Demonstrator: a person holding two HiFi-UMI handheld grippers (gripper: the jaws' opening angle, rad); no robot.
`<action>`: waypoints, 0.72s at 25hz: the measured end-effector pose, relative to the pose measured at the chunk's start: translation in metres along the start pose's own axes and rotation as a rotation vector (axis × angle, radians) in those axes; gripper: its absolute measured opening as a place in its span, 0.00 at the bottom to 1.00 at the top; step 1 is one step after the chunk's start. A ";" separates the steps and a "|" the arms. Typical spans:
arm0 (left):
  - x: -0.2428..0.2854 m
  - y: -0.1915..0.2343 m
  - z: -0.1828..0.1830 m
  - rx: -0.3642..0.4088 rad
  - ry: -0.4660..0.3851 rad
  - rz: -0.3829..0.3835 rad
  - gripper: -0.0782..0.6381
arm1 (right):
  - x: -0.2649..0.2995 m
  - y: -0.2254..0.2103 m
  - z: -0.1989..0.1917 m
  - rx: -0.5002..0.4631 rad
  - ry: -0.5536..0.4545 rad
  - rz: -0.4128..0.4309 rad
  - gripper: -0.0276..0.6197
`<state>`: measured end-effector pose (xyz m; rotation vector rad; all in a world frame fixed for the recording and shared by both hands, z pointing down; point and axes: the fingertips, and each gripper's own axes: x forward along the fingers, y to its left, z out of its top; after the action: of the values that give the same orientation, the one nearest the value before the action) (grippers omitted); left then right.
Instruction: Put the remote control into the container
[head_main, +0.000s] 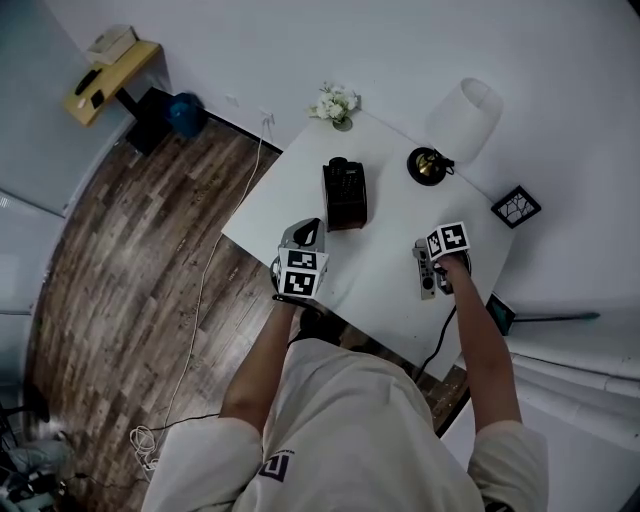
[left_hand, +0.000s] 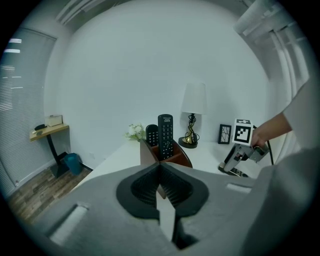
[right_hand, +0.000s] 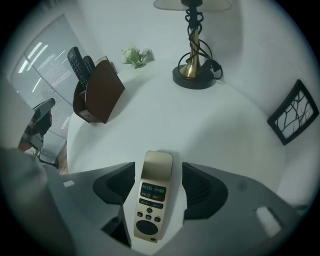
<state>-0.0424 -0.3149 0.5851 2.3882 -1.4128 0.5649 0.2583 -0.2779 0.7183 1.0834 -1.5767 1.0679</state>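
Gold remote control (right_hand: 154, 200) lies flat on white table (right_hand: 200, 120), well apart from the brown container (right_hand: 100, 92). Right tongs (right_hand: 159, 186) spread wide, straddling the remote control; pads clear of it on both sides. Left tongs (left_hand: 160, 189) pressed together, empty, pointing toward the container. Two black remotes (left_hand: 165, 135) stand upright in the container.

Left hand-held gripper (left_hand: 159, 169) closed (right hand-held gripper (right_hand: 158, 187) spread).

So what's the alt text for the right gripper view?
A gold remote control lies flat on a white table between the open jaws of the right gripper, which do not touch it. Behind stand a brown container holding two black remotes, and a lamp.
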 end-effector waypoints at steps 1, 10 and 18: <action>0.001 0.002 0.000 0.001 0.003 0.000 0.12 | 0.003 0.001 0.002 0.000 0.007 -0.004 0.51; -0.001 0.011 0.003 -0.005 0.000 0.014 0.12 | 0.014 -0.005 0.007 -0.023 -0.023 -0.100 0.37; -0.016 -0.012 0.012 0.023 -0.034 0.049 0.12 | -0.050 0.043 0.059 -0.092 -0.484 -0.057 0.37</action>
<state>-0.0369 -0.3029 0.5661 2.3982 -1.4904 0.5585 0.2149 -0.3157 0.6513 1.3841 -1.9348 0.7160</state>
